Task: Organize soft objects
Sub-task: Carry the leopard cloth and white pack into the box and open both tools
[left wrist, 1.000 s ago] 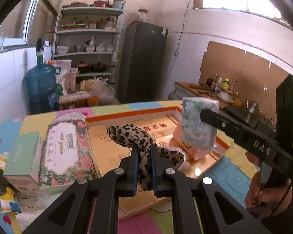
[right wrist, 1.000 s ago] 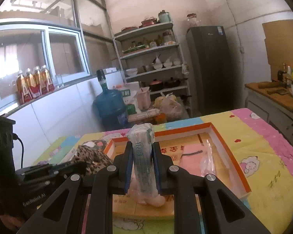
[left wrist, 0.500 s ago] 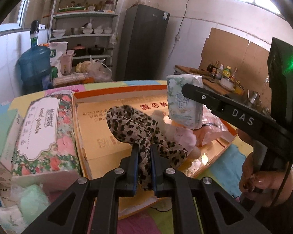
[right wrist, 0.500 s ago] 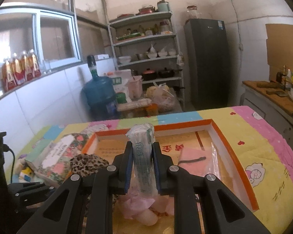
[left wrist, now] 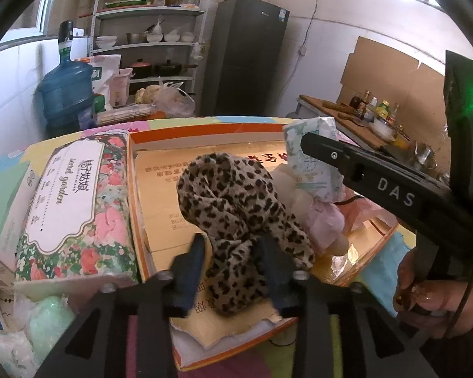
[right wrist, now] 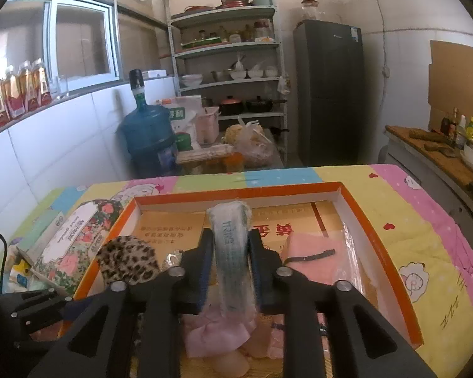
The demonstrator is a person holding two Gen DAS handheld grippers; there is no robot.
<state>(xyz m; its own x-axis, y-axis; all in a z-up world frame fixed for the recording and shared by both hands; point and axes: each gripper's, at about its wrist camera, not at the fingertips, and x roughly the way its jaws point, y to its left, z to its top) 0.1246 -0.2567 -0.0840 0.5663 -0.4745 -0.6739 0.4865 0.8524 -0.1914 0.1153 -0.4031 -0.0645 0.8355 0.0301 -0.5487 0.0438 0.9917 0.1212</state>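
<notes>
A leopard-print cloth (left wrist: pixel 230 195) (right wrist: pixel 127 261) lies heaped in the orange-rimmed cardboard box (left wrist: pixel 205 127) (right wrist: pixel 236 190). My left gripper (left wrist: pixel 230 252) hangs low over the box's near edge. Its jaws are opening, and the cloth's tail lies slack between them. My right gripper (right wrist: pixel 230 245) has a small plastic-wrapped tissue pack (right wrist: pixel 231 252) (left wrist: pixel 312 163) between its fingers, standing on end on pale pink soft things (right wrist: pixel 217 330). Its jaws are opening too, though the pack still fills the gap and touches both pads.
A floral tissue box (left wrist: pixel 66 201) and a green box (left wrist: pixel 3 208) lie left of the orange box, with soft packets (left wrist: pixel 47 318) in front. A pink pouch (right wrist: pixel 312 252) lies in the box's right half. A hand (left wrist: pixel 425 283) holds the right gripper. Behind the table stands a water jug (right wrist: pixel 148 138).
Both grippers have sunk toward the box. The left jaws have spread away from the leopard cloth, which now lies in the box. The right jaws have widened slightly around the tissue pack.
</notes>
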